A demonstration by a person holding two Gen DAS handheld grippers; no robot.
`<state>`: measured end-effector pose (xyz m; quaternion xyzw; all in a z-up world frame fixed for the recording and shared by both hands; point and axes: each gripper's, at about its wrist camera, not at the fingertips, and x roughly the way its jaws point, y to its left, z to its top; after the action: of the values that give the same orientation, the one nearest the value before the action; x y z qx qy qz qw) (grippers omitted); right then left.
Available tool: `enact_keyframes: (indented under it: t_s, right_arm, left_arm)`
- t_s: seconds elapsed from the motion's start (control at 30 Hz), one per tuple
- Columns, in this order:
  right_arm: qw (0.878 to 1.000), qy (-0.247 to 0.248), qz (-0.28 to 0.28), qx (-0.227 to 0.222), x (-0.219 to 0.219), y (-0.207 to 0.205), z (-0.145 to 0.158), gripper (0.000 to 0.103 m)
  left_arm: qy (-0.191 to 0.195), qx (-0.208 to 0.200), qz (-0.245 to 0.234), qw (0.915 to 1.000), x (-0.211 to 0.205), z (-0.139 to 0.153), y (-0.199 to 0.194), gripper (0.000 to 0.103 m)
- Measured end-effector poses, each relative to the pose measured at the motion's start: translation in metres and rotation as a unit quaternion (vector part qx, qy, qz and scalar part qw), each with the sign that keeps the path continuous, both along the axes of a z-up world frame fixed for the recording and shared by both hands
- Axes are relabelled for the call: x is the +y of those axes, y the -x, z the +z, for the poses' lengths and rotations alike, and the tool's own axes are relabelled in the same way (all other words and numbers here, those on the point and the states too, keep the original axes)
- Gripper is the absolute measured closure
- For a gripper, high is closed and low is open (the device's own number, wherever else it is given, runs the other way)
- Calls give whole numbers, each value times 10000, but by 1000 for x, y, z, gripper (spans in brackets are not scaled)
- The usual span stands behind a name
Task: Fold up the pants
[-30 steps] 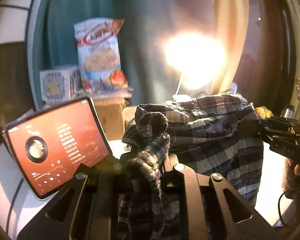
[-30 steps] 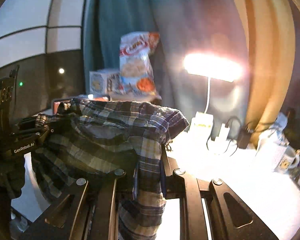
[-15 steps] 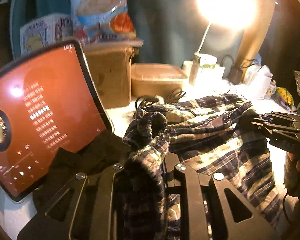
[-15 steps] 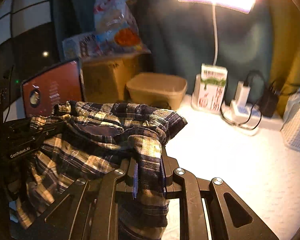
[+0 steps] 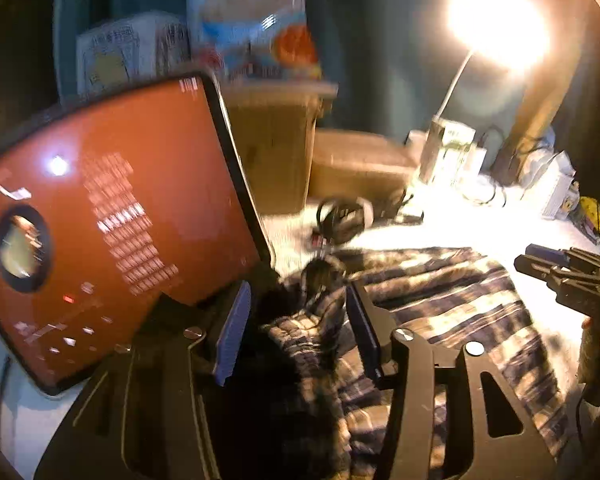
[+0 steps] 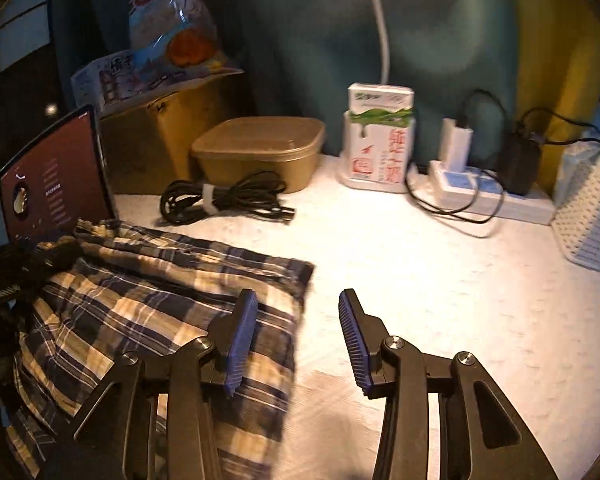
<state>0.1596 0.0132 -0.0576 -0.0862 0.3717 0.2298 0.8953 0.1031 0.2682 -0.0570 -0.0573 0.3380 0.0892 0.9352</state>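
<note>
- The pants [image 6: 152, 312] lie on the white tabletop [image 6: 440, 300], at its left part, in a loose plaid heap with one edge laid across toward the middle.
- My left gripper [image 5: 296, 328] has its jaws apart, and a bunched ridge of the cloth stands between them; I cannot tell if the pads touch it.
- My right gripper [image 6: 296, 340] also has its jaws apart and holds nothing; its left finger is above the right border of the pants, its right finger above bare tabletop.
- The tablet [image 5: 100, 216] with the orange screen stands just beside the cloth on the left side, very near my left gripper.
- A coiled black cable [image 6: 224, 200] lies near the far edge of the pants, and behind it a brown container [image 6: 260, 152].
- I judge the fold is not yet neat: the layers look wrinkled and uneven.
- Risk: if I pull the cloth to the left, it can drag on the tablet and tip it.
- Risk: if I close the left jaws on the thick ridge, I may catch several layers and undo the fold.
</note>
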Motion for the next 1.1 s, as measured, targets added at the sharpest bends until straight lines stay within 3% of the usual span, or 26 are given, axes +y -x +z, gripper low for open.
enact_keyframes:
  t_s: [0.03, 0.1, 0.17, 0.73, 1.1]
  right_arm:
    - [10000, 5, -28, -21, -3, 2, 2, 55]
    - [9999, -27, -95, -82, -10, 9, 8, 43]
    - [9998, -51, -121, -137, -14, 17, 13, 36]
    - [9977, -90, -311, -592, -68, 94, 54, 35]
    - [9928, -113, -685, -972, -123, 147, 83, 35]
  left_arm:
    - [-52, -88, 10, 9999, -2, 6, 5, 36]
    - [-128, -241, 33, 9996, -6, 15, 13, 29]
    - [-170, -349, 31, 9992, -11, 23, 22, 28]
    - [-76, -608, -515, 9968, -89, 38, 73, 27]
    - [212, -968, -889, 9911, -142, 52, 104, 27]
